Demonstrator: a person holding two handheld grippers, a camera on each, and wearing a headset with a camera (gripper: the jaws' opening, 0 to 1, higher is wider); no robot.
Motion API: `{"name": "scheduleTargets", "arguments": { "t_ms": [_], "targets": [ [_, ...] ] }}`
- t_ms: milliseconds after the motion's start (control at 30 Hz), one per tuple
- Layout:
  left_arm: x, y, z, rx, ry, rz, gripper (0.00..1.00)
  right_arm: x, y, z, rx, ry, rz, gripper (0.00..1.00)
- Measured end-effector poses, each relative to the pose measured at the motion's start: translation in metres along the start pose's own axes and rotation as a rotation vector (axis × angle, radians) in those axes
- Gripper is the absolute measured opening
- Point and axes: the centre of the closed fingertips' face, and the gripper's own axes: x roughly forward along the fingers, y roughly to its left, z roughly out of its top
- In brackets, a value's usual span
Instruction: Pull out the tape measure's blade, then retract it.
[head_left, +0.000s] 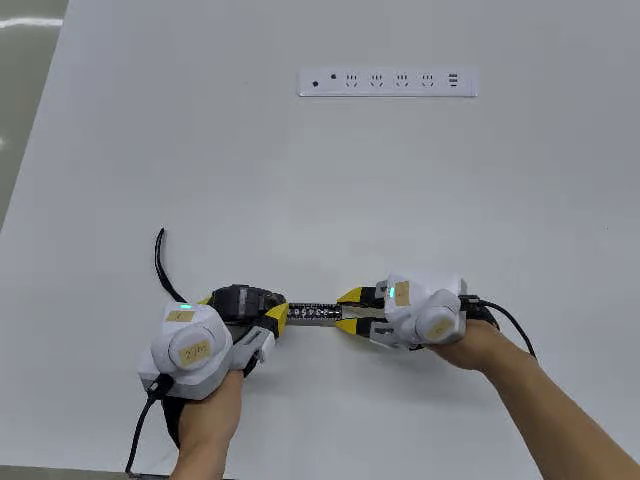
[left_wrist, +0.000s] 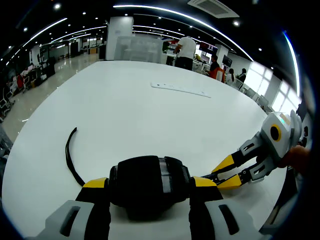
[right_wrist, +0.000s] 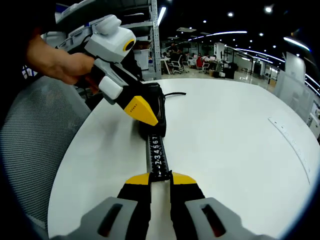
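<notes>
left tool (left_wrist: 150, 184) is clamped around the black tape measure (head_left: 243, 302), which sits near the front edge of the white tabletop (head_left: 300, 180). right tool (right_wrist: 160, 178) has its jaws pinched on the tip of the blade (right_wrist: 156, 150), and a short numbered stretch is drawn out between them.

Matt white table (head_left: 300, 180), blk matt tape measure case (left_wrist: 147, 185), metal blade (right_wrist: 156, 150), smooth white plastic power strip (head_left: 388, 82)

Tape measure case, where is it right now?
In the head view the tape measure case sits lower left on the table, clamped in the left gripper, its blade running right to the right gripper.
</notes>
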Motion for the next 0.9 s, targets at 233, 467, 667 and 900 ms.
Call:
{"name": "scheduleTargets", "arguments": {
  "t_ms": [233, 467, 667, 900],
  "targets": [
    [0.000, 0.000, 0.000, -0.002, 0.002, -0.003, 0.60, 0.007, 0.001, 0.005, 0.003, -0.007, 0.004, 0.12],
    [0.000, 0.000, 0.000, -0.004, 0.004, -0.006, 0.60, 0.014, 0.001, 0.009, 0.008, -0.014, 0.007, 0.12],
    [0.001, 0.001, 0.000, -0.006, 0.006, -0.007, 0.60, 0.020, 0.002, 0.014, 0.008, -0.019, 0.009, 0.12],
    [0.001, 0.001, 0.000, -0.009, 0.008, -0.011, 0.61, 0.028, 0.004, 0.020, 0.010, -0.026, 0.011, 0.12]
  ]
}}
